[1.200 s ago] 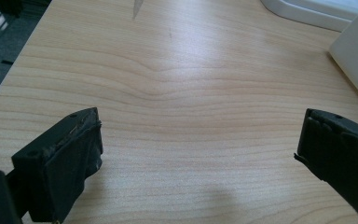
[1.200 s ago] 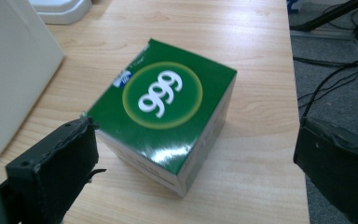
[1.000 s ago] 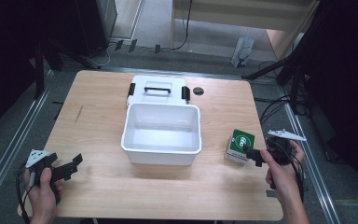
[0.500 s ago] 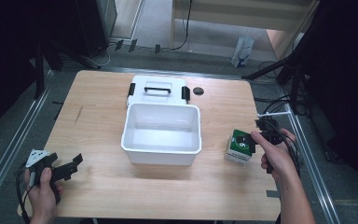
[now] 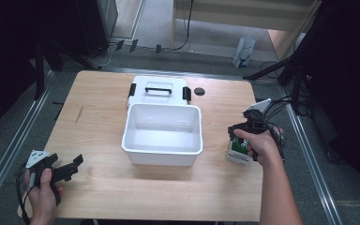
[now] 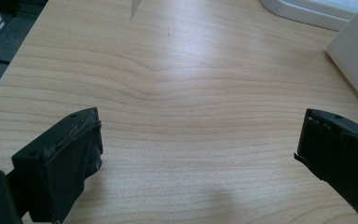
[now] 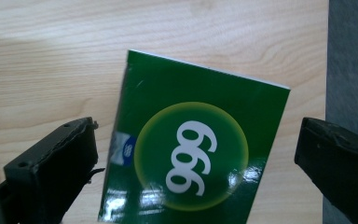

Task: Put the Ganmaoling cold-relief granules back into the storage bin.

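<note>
The pale wooden table [image 5: 98, 117] is filling the middle of the high view, and the open white plastic bin [image 5: 163, 134] is sitting at its centre, its flat white lid with a black handle [image 5: 158, 88] lying just behind it toward the top of the frame. Right of the bin, the small green carton with a white side [image 5: 238, 151] is resting on the tabletop near the right edge; the right gripper view shows a yellow-ringed "999" on its glossy face. The right gripper [image 5: 238, 133], which was hanging farther right a second ago, is now hovering directly over that carton with its jaws spread wide and the carton showing between them, probably untouched, though the hand is blocking the contact point from above. That suggests a grasp is beginning. The left gripper [image 5: 72, 165] is still idling at lower left, jaws released over bare wood.
</note>
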A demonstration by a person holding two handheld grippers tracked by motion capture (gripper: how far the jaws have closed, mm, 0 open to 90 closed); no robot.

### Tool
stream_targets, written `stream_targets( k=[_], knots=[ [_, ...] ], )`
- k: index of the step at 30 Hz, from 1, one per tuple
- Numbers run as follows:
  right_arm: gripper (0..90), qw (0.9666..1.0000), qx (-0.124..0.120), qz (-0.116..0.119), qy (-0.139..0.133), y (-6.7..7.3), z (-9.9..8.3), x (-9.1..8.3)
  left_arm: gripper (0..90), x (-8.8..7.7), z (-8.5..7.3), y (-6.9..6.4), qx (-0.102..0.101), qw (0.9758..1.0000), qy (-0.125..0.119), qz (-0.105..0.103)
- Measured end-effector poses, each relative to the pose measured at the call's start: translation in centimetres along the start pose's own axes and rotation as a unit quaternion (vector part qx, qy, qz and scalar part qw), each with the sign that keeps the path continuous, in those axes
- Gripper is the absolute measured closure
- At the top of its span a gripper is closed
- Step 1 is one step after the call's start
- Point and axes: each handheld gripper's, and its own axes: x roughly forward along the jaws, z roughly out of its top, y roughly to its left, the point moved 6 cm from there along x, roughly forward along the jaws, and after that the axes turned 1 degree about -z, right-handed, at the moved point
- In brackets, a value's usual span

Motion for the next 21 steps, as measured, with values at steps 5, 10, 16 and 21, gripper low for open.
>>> stream_targets(
  k=[5, 10, 16, 21],
  knots=[
    [0.0, 0.9985, 0.022, -0.021, 0.044, 0.6, 0.1, 1.5, 0.6, 0.0, 0.0, 0.0, 0.0, 1.0, 0.0, 0.0],
    [5.5, 0.9948, -0.01, -0.061, 0.082, 1.5, -0.9, 2.6, 0.6, 0.0, 0.0, 0.0, -0.002, 1.0, 0.0, -0.001],
    [15.0, 0.9974, -0.015, -0.037, 0.06, 1.5, -0.7, 1.9, 0.6, 0.0, 0.0, 0.0, -0.002, 1.0, 0.001, -0.002],
    [16.4, 0.9979, -0.028, -0.027, 0.051, 1.5, -0.5, 1.5, 0.6, 0.0, 0.0, 0.0, -0.003, 1.0, 0.001, -0.002]
  ],
)
